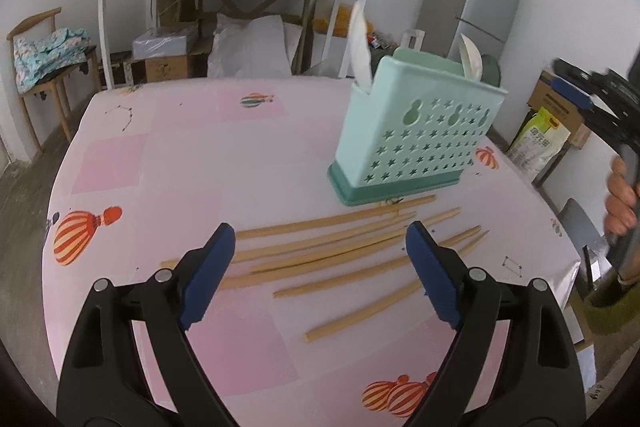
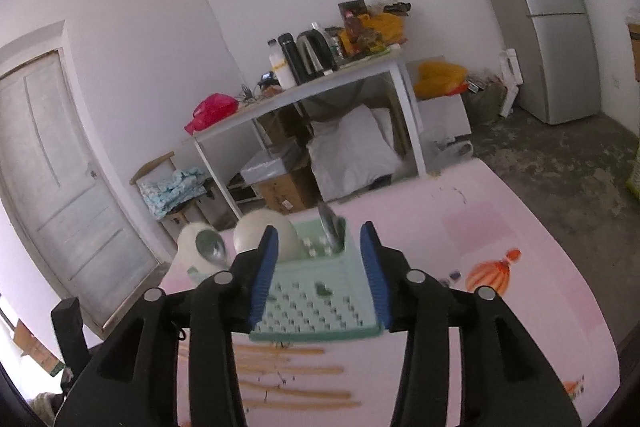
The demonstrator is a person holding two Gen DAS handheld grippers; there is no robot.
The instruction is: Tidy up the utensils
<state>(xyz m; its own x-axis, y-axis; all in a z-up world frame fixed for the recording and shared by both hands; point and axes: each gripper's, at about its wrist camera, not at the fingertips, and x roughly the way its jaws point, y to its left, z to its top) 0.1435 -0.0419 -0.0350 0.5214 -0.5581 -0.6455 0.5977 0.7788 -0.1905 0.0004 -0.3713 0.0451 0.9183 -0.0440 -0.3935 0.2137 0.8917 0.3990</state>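
Now bring your wide-open, empty left gripper (image 1: 320, 251) down over one chopstick (image 1: 340, 277) from the loose pile at lower centre, closing only on that stick, while your half-open, empty right gripper (image 2: 318, 259) stays by the green holder (image 1: 416, 135) at centre right.

Soft, even daylight fills both fisheye views, casting faint shadows. Edges curve and darken into a black vignette. The utensil holder (image 2: 316, 291) appears slightly motion-blurred in the right wrist view.
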